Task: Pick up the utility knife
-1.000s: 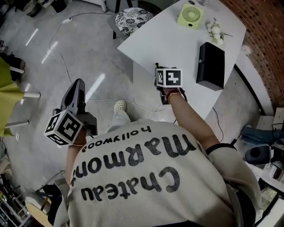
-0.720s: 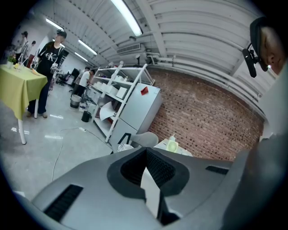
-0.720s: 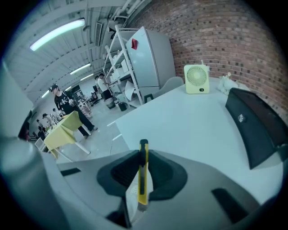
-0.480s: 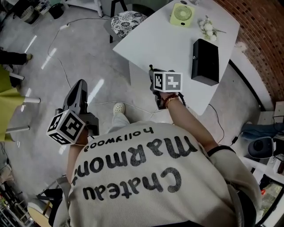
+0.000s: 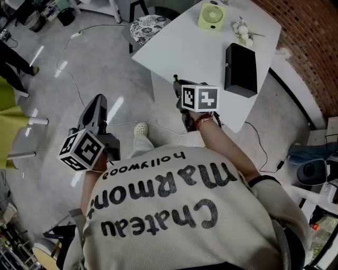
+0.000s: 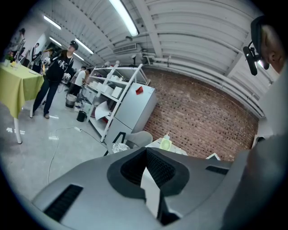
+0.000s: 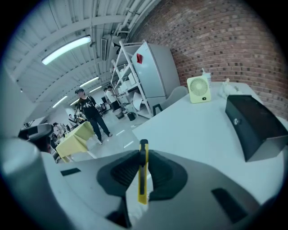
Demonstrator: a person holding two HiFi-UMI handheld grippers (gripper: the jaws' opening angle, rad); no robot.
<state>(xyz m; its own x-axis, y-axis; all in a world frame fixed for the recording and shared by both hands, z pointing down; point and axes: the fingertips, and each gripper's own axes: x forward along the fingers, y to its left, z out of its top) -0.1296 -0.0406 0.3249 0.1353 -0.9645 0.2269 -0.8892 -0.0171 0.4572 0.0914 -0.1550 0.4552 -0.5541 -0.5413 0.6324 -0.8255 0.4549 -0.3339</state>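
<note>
The utility knife (image 7: 143,175) is slim and yellow with a black tip. It stands on edge between the jaws of my right gripper (image 7: 143,155), which is shut on it. In the head view the right gripper (image 5: 178,86) hangs over the near corner of the white table (image 5: 179,47), and the knife is hardly visible there. My left gripper (image 5: 98,104) is out over the floor to the left, well away from the table. In its own view the left gripper (image 6: 145,151) has its jaw tips touching, with nothing between them.
On the table lie a black box (image 5: 240,71), a green fan (image 5: 211,16) and small white flowers (image 5: 244,30). A chair with a patterned cushion (image 5: 153,25) stands at its far side. A cable (image 5: 74,74) runs over the grey floor. People (image 7: 92,114) stand by a yellow table (image 7: 76,137).
My right gripper has risen from the table edge with the knife still in its jaws. The left gripper has drifted a little; its jaws look the same.
</note>
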